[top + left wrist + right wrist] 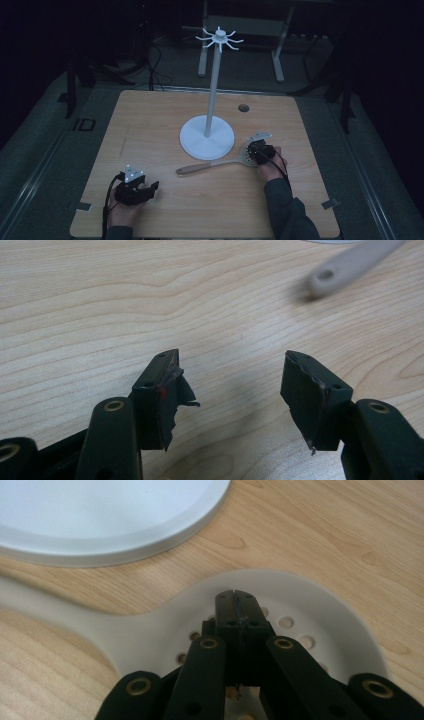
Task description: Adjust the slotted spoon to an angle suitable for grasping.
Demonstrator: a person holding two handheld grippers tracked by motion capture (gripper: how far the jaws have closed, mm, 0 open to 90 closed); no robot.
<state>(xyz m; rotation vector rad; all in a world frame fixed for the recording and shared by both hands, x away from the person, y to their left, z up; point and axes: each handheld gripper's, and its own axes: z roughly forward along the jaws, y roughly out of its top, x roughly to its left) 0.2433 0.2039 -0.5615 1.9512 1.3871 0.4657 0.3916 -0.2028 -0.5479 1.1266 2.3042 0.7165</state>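
Observation:
A pale slotted spoon [205,166] lies flat on the wooden table [150,125], its handle pointing left and its perforated head [325,615] at the right. My right gripper [255,150] hovers over that head, jaws shut together with nothing seen between them; in the right gripper view its tips [236,597] sit above the holes. A white hook stand [214,85] rises from a round base [206,137] just behind the spoon. My left gripper [150,189] rests near the front left, open and empty [232,360], with the spoon's handle end [345,267] beyond it.
The stand's base [100,515] lies close to the spoon's head. A ring of hooks [219,37] tops the pole. A small round hole [243,107] sits in the table's far right part. Dark floor and desk legs surround the table.

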